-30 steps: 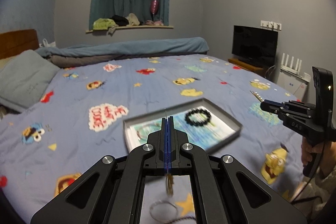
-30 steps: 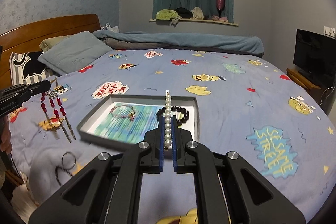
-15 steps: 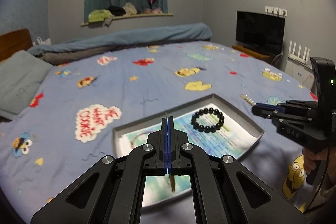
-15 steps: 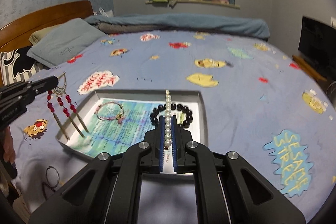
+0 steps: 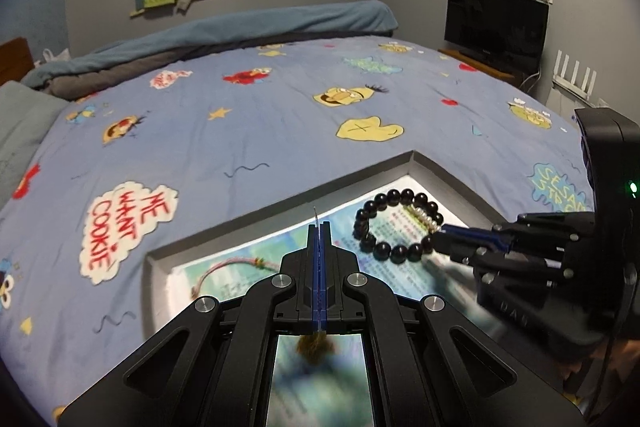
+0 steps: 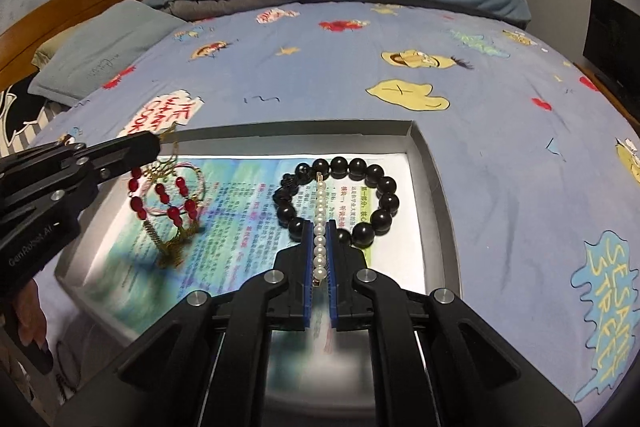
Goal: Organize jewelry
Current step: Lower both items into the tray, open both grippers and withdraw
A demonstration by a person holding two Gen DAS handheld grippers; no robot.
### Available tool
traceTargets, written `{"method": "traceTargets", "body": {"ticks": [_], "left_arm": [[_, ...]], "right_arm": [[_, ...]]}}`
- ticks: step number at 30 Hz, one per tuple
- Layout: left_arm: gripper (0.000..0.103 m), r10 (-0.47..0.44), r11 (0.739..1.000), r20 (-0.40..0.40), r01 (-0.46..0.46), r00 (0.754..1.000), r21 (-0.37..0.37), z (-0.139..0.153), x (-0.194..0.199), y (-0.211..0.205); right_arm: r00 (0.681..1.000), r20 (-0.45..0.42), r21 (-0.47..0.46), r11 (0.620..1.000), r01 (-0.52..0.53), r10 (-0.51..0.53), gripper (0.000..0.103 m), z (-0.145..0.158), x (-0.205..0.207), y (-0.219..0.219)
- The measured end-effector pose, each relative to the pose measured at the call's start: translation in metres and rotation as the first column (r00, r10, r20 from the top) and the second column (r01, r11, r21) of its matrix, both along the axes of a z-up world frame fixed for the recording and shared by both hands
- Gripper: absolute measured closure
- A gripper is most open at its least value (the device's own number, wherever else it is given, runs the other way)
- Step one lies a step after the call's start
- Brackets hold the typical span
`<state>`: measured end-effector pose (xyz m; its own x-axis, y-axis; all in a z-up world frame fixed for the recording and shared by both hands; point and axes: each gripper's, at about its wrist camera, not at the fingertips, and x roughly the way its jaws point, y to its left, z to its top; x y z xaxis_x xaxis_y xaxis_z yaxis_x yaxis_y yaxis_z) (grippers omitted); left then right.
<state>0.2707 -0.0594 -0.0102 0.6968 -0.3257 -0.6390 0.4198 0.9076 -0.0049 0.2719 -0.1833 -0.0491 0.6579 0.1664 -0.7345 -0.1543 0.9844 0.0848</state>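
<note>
In the right wrist view, the left gripper [image 6: 154, 143] reaches in from the left edge of the frame, its jaws pressed together on the gold top of a red-bead dangling earring [image 6: 166, 205]. The earring hangs over the left half of the grey tray [image 6: 434, 187], its tassels reaching the printed paper [image 6: 248, 223] that lines it. Behind the beads, a thin pink cord bracelet [image 6: 196, 173] lies on the paper.

At centre frame, the black bead bracelet [image 6: 384, 203] rests in the right half of the tray. The right gripper [image 6: 319, 227] comes up from the bottom of the frame, closed on a pearl strand [image 6: 319, 223] that runs straight up between its blue pads and across the bracelet's ring.

The tray sits on a blue cartoon-print bedspread [image 6: 500, 131]. At the right edge stands a dark television [image 6: 612, 39].
</note>
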Motion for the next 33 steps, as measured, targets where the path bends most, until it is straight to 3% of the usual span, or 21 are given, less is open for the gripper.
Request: {"method": "traceTargets", "body": {"ticks": [9, 18, 20, 22, 26, 27, 30, 33], "left_arm": [[0.102, 0.023, 0.999, -0.067, -0.02, 0.997, 0.048, -0.023, 0.036, -0.02], [0.101, 0.048, 0.998, -0.101, -0.044, 0.994, 0.044, -0.028, 0.043, -0.017], [0.094, 0.058, 0.997, -0.099, -0.053, 0.993, 0.05, -0.028, 0.044, -0.016], [0.08, 0.064, 0.997, -0.086, -0.06, 0.994, 0.047, -0.026, 0.042, -0.015], [0.077, 0.078, 0.996, -0.072, -0.075, 0.994, 0.046, -0.022, 0.039, -0.012], [0.072, 0.086, 0.996, -0.072, -0.083, 0.994, 0.042, -0.022, 0.039, -0.011], [0.056, 0.104, 0.994, -0.06, -0.103, 0.993, 0.029, -0.018, 0.033, -0.005], [0.047, 0.124, 0.992, -0.052, -0.124, 0.991, 0.01, -0.012, 0.026, 0.003]], "right_arm": [[0.999, -0.035, -0.024, 1.0, 0.018, -0.019, 0.097, -0.009, 0.015, -0.003], [1.0, -0.024, -0.012, 1.0, 0.016, -0.016, 0.097, -0.01, 0.016, -0.003], [1.0, -0.019, -0.009, 1.0, 0.011, -0.011, 0.097, -0.009, 0.015, -0.003], [1.0, -0.007, -0.011, 1.0, 0.006, -0.006, 0.095, -0.006, 0.014, -0.003], [1.0, 0.009, -0.023, 1.0, 0.004, -0.004, 0.095, -0.001, 0.009, -0.003], [1.0, 0.011, -0.022, 1.0, 0.006, -0.006, 0.094, 0.0, 0.008, -0.004], [1.0, 0.023, -0.017, 1.0, 0.014, -0.014, 0.076, 0.005, 0.003, -0.007], [0.999, 0.033, -0.016, 1.0, 0.025, -0.024, 0.066, 0.009, -0.004, -0.009]]}}
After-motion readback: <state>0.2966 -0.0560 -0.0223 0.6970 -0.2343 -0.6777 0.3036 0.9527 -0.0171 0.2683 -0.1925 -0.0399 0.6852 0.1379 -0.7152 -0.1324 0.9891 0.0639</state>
